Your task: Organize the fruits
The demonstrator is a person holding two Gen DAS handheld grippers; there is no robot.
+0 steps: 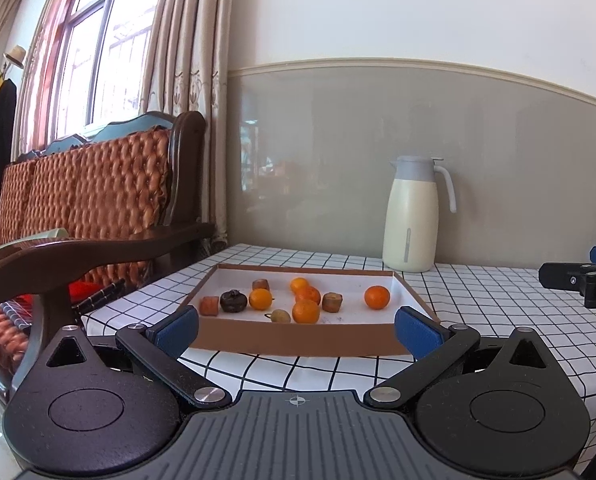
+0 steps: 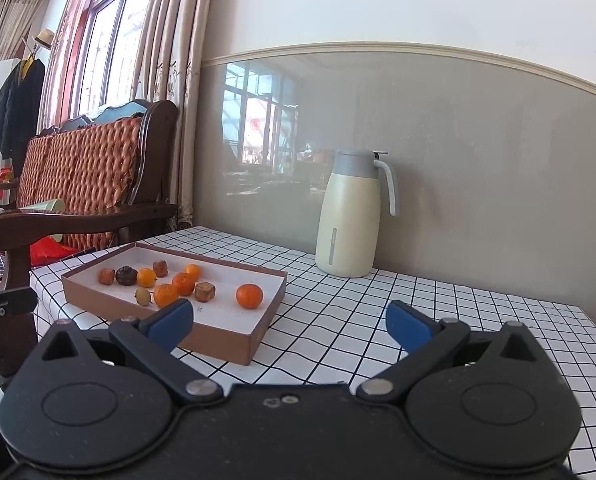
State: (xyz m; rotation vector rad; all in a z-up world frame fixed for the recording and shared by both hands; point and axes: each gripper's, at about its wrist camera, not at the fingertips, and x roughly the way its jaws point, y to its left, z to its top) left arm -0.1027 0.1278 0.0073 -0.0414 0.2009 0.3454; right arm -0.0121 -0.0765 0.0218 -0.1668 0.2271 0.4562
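Holding both grippers wide apart with nothing in them, we see the left gripper (image 1: 295, 330) with its jaws spread in front of the box (image 1: 298, 338), centre of frame. Right gripper (image 2: 289, 326) has jaws spread too, over the checked surface (image 2: 438, 320). Fruits lie loose inside the box: oranges (image 1: 306, 311), one dark fruit (image 1: 233, 301), brown pieces (image 1: 332, 302). Jug (image 1: 412, 216) stands behind the box, upper right, against the wall. Wooden sofa (image 1: 97, 184) at left.

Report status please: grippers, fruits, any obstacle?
Left gripper open, empty. Right gripper open, empty. Fruits all loose in the box, none touched. Jug behind, path clear.
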